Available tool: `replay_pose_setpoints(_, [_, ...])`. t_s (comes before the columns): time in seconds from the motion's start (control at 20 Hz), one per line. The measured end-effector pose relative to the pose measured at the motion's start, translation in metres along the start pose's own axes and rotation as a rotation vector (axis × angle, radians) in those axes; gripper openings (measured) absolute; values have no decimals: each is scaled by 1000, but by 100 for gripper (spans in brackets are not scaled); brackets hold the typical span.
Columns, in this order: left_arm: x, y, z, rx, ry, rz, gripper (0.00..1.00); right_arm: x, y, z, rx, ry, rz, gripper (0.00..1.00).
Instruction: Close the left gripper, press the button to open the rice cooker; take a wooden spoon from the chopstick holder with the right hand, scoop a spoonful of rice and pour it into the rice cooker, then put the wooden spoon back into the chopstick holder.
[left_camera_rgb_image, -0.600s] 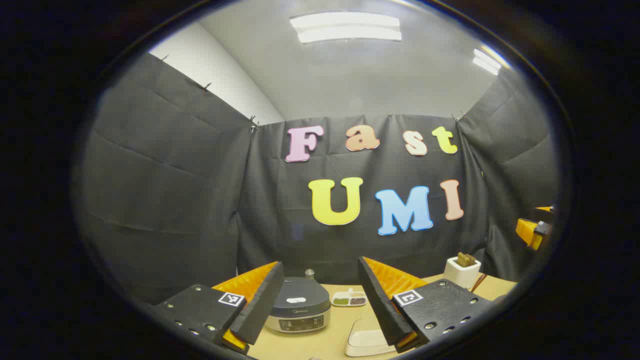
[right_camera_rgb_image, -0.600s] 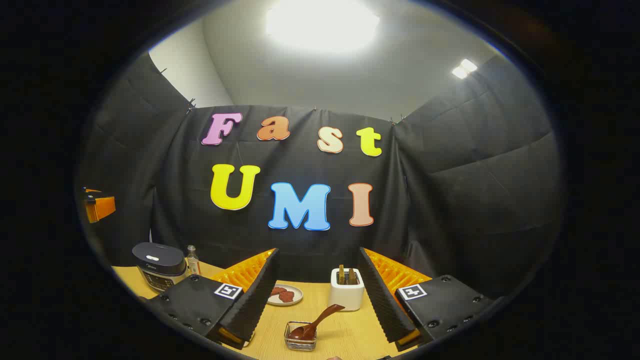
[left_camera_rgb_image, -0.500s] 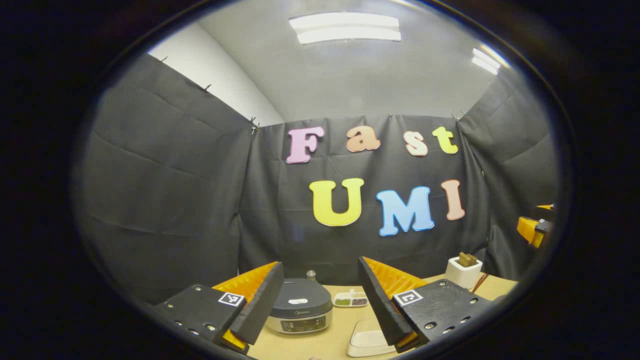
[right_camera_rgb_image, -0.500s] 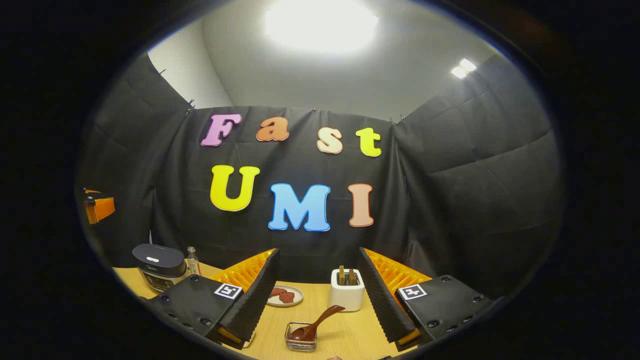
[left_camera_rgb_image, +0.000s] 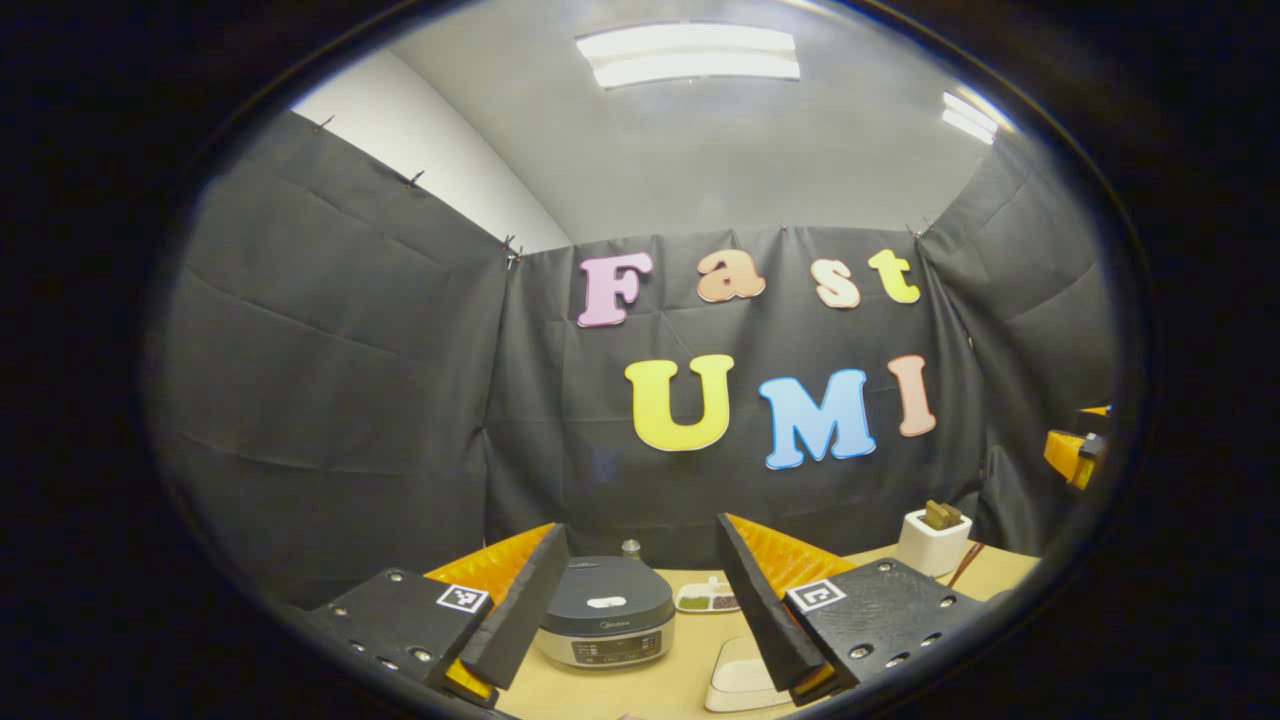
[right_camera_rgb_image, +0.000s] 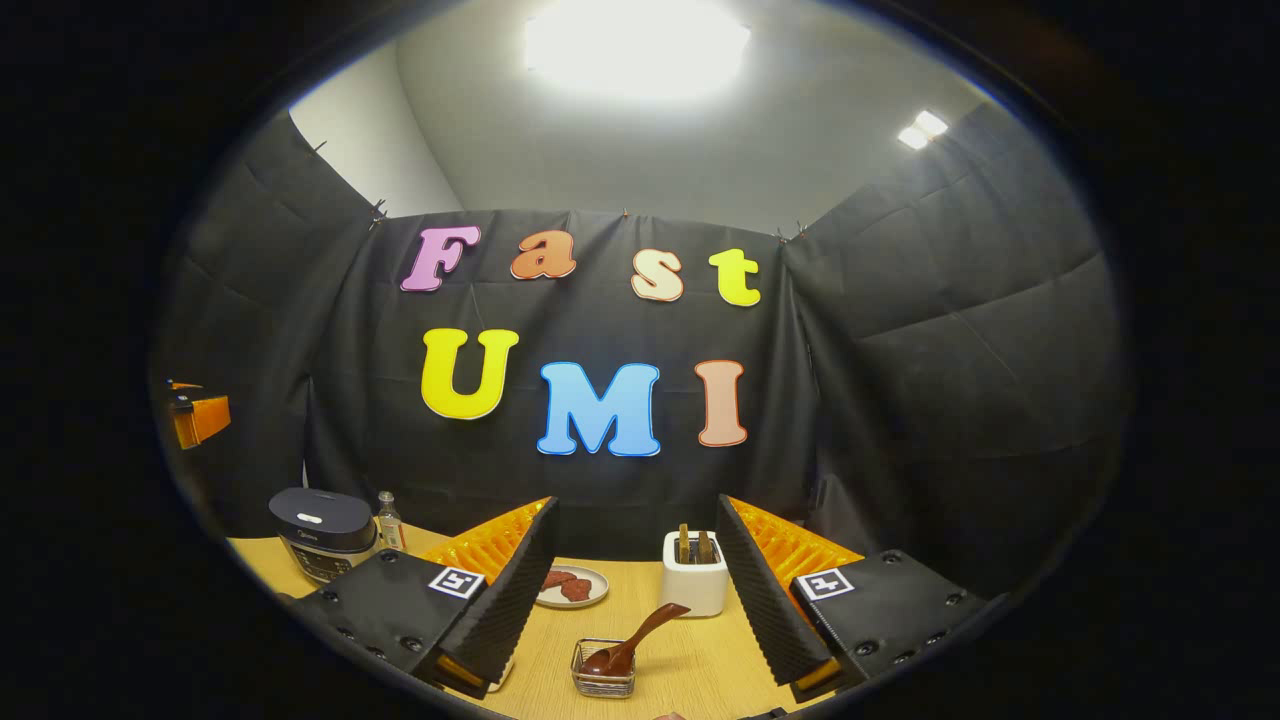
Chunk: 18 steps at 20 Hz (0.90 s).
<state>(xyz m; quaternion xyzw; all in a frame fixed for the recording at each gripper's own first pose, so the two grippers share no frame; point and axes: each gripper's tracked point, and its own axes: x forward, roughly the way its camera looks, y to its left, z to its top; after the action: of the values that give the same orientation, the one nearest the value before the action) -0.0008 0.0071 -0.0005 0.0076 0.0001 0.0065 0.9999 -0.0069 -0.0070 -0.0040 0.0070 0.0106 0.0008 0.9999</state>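
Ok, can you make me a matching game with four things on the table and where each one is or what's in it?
Things:
1. rice cooker
2. wooden spoon
3. white holder
4. round plate

Places or states:
A. leaning in a small wire basket
B. lid down, between the left claw's open fingers
C. carries reddish-brown pieces of food
D. has brown sticks poking out of its top

Pairs: 1-B, 2-A, 3-D, 4-C
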Motion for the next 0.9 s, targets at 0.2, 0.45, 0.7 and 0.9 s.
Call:
replay_pose_setpoints(0.2, [1,-4,-2,2,6,-9,91,0,-8,0,-7,6,-5,97])
replay_pose_setpoints(0.45, [2,-7,-1,12,4,-13,91,-3,-16,-3,-7,21,-6,97])
replay_pose_setpoints(0.7, [4,-14,4,24,0,-13,92,-4,-26,-7,-4,29,-3,97])
replay_pose_setpoints(0.9, [1,-21,2,26,6,-9,91,-5,-35,-12,-4,38,7,97])
